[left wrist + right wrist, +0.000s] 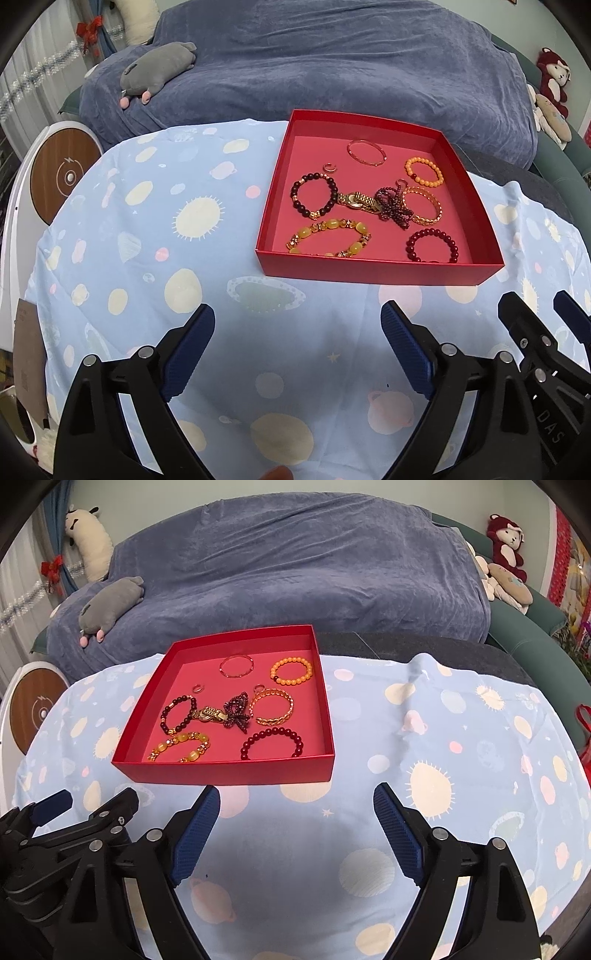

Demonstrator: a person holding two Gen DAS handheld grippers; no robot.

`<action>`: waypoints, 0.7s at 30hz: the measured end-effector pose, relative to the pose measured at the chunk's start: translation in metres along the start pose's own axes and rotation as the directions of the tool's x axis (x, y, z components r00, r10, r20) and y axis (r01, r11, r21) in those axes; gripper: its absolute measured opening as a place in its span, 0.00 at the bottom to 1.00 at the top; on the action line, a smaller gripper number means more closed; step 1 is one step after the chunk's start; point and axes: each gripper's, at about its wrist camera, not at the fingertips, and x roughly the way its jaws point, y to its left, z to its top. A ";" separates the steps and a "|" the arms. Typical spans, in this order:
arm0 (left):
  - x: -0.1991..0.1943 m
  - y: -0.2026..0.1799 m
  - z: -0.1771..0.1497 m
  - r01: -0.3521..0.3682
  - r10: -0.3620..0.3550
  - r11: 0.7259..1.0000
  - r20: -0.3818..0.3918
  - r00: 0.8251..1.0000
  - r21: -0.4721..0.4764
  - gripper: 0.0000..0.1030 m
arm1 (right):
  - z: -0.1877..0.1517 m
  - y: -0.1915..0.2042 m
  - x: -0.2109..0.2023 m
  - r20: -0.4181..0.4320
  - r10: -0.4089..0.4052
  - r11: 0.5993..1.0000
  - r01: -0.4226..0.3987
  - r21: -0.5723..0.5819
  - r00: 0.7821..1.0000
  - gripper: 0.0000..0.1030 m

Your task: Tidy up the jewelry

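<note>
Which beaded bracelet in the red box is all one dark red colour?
The dark red bracelet in the red box's front right corner. The orange bracelet, yellow bracelet and black bracelet differ.

One red box (pixel 373 271), six bracelets (pixel 424 170), one watch (pixel 356 199), two rings (pixel 328 167)

The white letters "DAS" stand on the black plastic body of the right tongs (pixel 546 321), low at the right of the left wrist view. A lightning-bolt sign marks the round wooden disc (pixel 66 177).
</note>
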 end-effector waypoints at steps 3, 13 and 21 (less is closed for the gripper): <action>0.001 -0.001 0.000 -0.002 0.002 1.000 -0.002 1.000 0.003 0.85 | 0.000 0.000 0.000 0.016 -0.006 1.000 0.006 -0.012 1.000 0.82; 0.001 -0.001 0.002 -0.010 0.010 1.000 0.011 1.000 -0.001 0.87 | -0.002 -0.005 -0.003 0.036 0.010 1.000 -0.011 0.025 0.999 0.94; -0.002 0.001 0.001 -0.007 0.007 1.000 0.015 1.000 -0.010 0.87 | 0.000 -0.004 -0.008 0.045 0.001 1.000 -0.002 0.017 0.999 0.94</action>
